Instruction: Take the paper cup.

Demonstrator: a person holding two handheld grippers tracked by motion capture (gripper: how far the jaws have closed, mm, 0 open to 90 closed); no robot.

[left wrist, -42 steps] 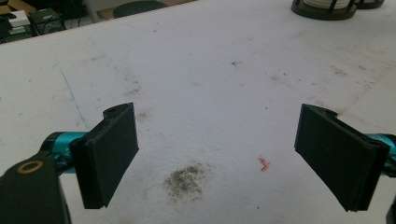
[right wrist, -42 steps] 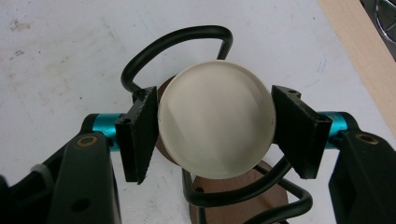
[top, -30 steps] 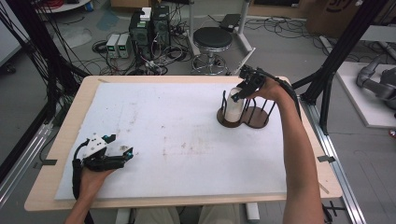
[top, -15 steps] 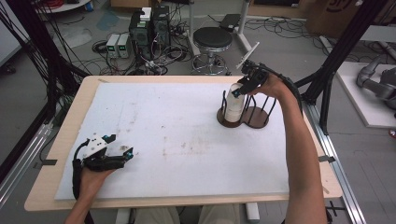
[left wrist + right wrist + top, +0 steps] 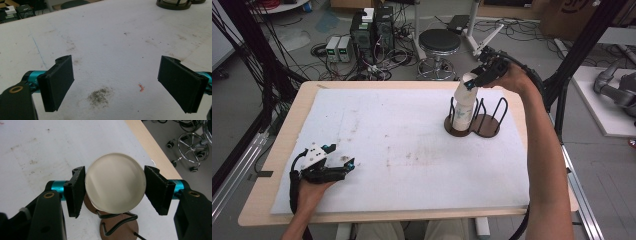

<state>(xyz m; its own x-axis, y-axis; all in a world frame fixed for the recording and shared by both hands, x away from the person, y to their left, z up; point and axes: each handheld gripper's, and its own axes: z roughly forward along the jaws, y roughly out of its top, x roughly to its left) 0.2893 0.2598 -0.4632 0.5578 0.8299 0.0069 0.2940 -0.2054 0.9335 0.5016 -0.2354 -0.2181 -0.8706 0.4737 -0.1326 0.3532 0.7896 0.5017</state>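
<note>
Cup stack [image 5: 464, 102] now stands higher than a second ago: in the earlier high views its top sat level with the wire posts of the holder [image 5: 484, 125], whereas now its upper part rises well clear of them, tilted slightly toward 1 o'clock, with the lower end inside the left ring, at about 2 o'clock on the table [image 5: 272, 150]. Right gripper [image 5: 115, 188] has risen with it; the jaws pinch the rim on both sides, the cup mouth [image 5: 115, 185] lying between them in the right gripper view. Judgement: extraction from the holder is under way but incomplete. Left gripper [image 5: 116, 85] is unchanged from the earlier frames, resting at 8 o'clock on the white mat [image 5: 105, 37], jaws spread wide and holding nothing.
</note>
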